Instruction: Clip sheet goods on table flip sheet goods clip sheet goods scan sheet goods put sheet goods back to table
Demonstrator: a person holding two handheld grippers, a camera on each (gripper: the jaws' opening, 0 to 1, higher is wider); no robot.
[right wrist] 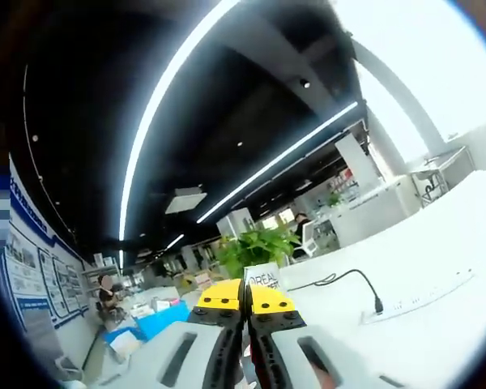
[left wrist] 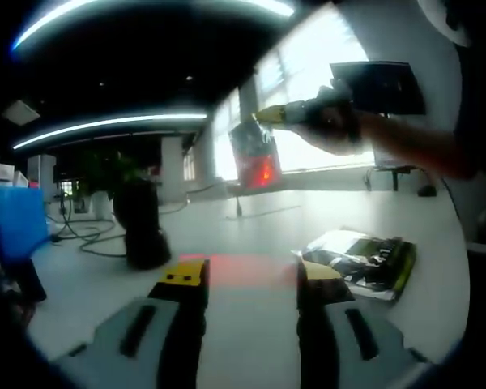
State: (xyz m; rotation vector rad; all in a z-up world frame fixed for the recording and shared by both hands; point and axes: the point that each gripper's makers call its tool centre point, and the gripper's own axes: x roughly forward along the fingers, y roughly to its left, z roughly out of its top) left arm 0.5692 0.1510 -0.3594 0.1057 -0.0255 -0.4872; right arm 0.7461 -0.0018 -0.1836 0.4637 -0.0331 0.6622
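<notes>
Open-plan office: white table (left wrist: pixel 251 235); bright windows (left wrist: pixel 308 89) at two o'clock; ceiling light strips (right wrist: pixel 170 89) overhead; potted plant (right wrist: pixel 255 243) at six o'clock; blue bin (left wrist: pixel 16 223) at nine o'clock.

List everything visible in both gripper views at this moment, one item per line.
Held packet: one, dark with red glow on it, raised over the table, clamped by the right gripper.
Packet on table: one, silver, black and yellow-green, lying flat.
Black device: one, upright on the table.
Table: one, white.
Power strip: one, white with black cable, on a white surface.
Plant: one, green, background.
Left gripper: yellow-tipped fingers open, empty.
Right gripper: yellow-tipped fingers shut on the packet.
Hand: holding the right gripper.
</notes>
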